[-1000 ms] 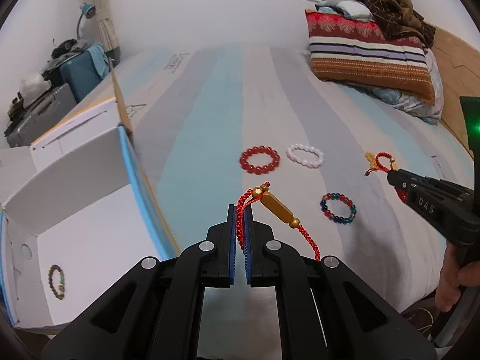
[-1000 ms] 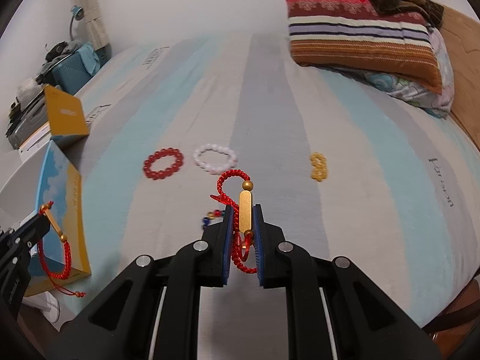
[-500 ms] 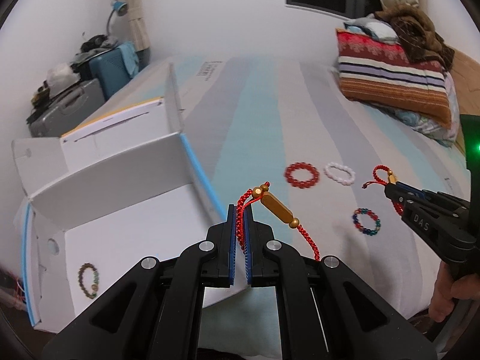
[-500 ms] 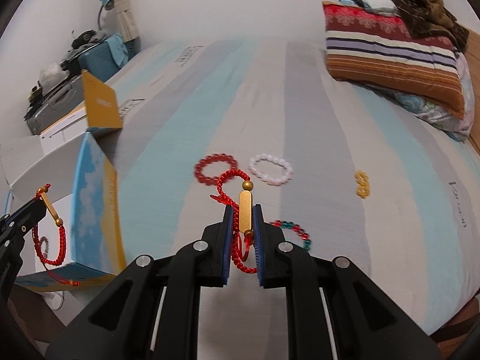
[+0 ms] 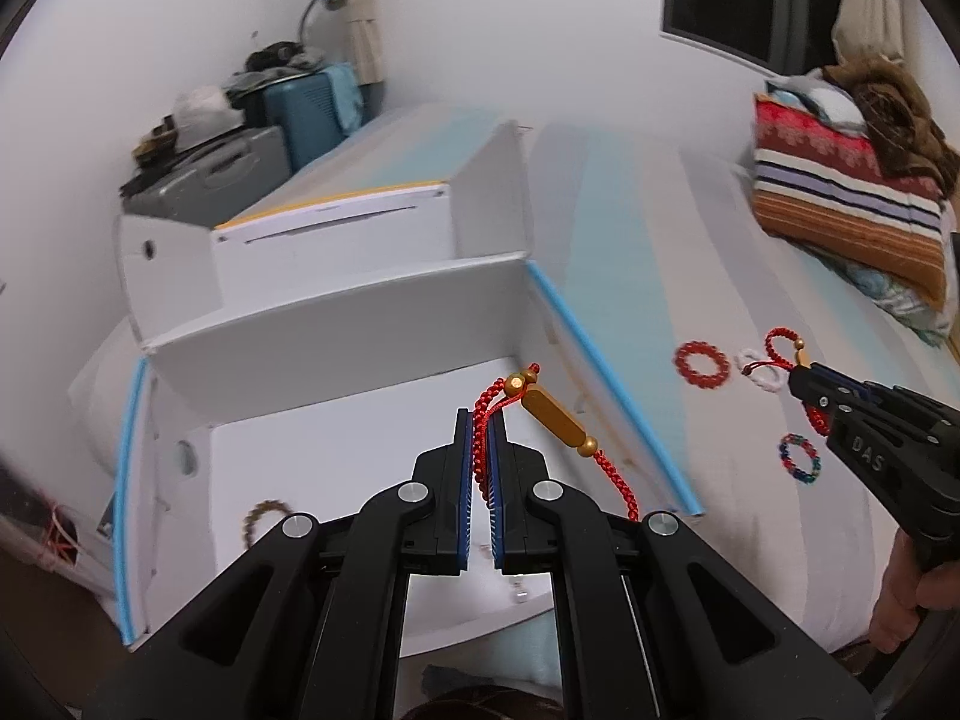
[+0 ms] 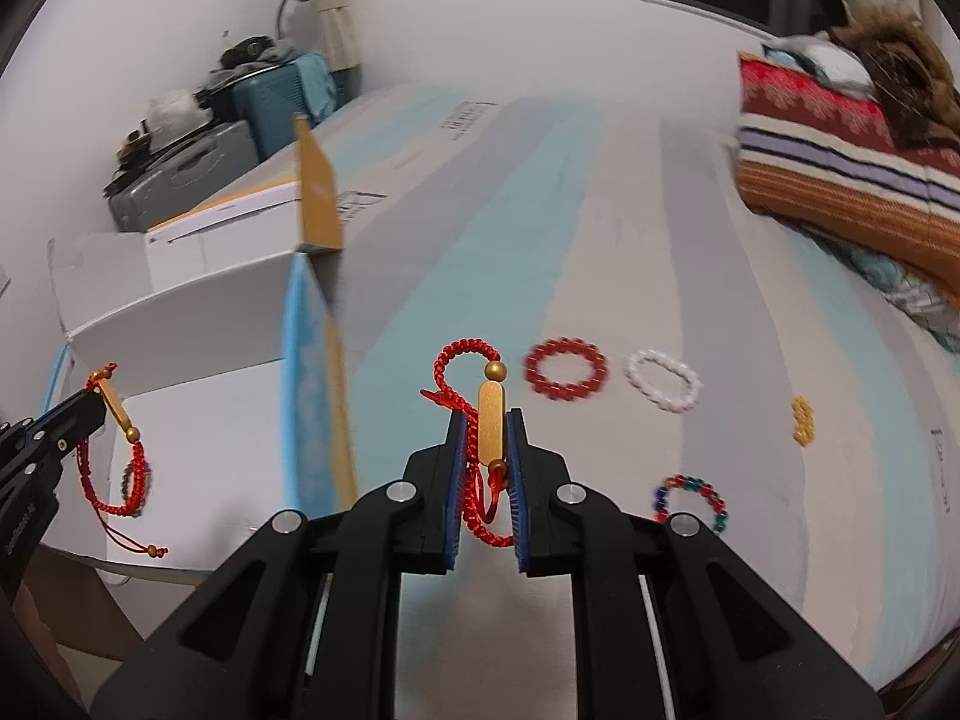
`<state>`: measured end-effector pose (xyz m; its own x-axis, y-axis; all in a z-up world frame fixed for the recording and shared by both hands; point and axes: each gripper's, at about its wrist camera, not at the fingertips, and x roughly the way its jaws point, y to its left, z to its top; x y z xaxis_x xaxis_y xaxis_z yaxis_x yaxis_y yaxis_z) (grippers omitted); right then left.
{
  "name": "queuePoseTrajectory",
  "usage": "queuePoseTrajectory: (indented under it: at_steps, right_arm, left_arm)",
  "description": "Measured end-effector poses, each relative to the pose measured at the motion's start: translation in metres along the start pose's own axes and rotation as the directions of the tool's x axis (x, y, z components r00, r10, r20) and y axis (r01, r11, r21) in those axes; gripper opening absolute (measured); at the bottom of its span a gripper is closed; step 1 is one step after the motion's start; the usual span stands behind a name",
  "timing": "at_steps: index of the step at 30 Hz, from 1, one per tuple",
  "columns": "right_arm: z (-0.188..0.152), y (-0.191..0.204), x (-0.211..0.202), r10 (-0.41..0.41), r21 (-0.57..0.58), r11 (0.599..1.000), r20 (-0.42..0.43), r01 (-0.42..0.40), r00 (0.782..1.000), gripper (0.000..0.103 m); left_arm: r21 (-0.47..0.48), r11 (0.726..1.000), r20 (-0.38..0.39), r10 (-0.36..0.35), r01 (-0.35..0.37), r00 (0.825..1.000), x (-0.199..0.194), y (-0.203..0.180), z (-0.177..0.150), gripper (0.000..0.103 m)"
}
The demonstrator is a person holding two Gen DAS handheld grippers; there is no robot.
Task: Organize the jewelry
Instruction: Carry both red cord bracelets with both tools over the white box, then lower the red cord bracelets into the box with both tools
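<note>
Red cord bracelet (image 5: 543, 420) pinched in left claw (image 5: 479, 438)

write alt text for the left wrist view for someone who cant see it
The left gripper is shut on a red cord bracelet with a gold bar, held over an open white box that has a beaded bracelet inside. At right, the right gripper holds a similar red bracelet above a striped bed.

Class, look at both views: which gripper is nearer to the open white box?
Left. The left gripper hangs over the white box with a red cord bracelet. The right gripper is over the bed, beside it.
</note>
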<state>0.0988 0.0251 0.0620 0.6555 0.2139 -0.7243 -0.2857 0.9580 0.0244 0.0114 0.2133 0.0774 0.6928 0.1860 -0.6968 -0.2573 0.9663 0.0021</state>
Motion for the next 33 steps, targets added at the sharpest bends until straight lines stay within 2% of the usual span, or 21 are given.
queuePoseTrajectory:
  at_steps: [8, 17, 24, 33]
  right_arm:
    - [0.005, 0.059, -0.003, 0.065, -0.088, 0.994, 0.009, -0.064, 0.998, 0.012]
    - [-0.002, 0.126, 0.010, 0.119, -0.203, 0.972, -0.018, -0.120, 0.993, 0.012]
    - [-0.010, 0.161, 0.035, 0.136, -0.244, 0.958, -0.083, -0.153, 0.987, 0.012]
    - [-0.021, 0.177, 0.070, 0.123, -0.238, 0.956, -0.199, -0.170, 0.972, 0.012]
  left_arm:
    - [-0.056, 0.996, -0.017, 0.068, -0.069, 0.998, -0.001, 0.049, -0.010, 0.004]
    - [-0.106, 0.987, -0.062, 0.112, -0.118, 0.992, 0.009, 0.093, -0.023, 0.004]
    - [-0.122, 0.982, -0.118, 0.127, -0.142, 0.985, 0.032, 0.116, -0.037, 0.004]
    - [-0.130, 0.975, -0.196, 0.153, -0.180, 0.969, 0.059, 0.135, -0.052, 0.004]
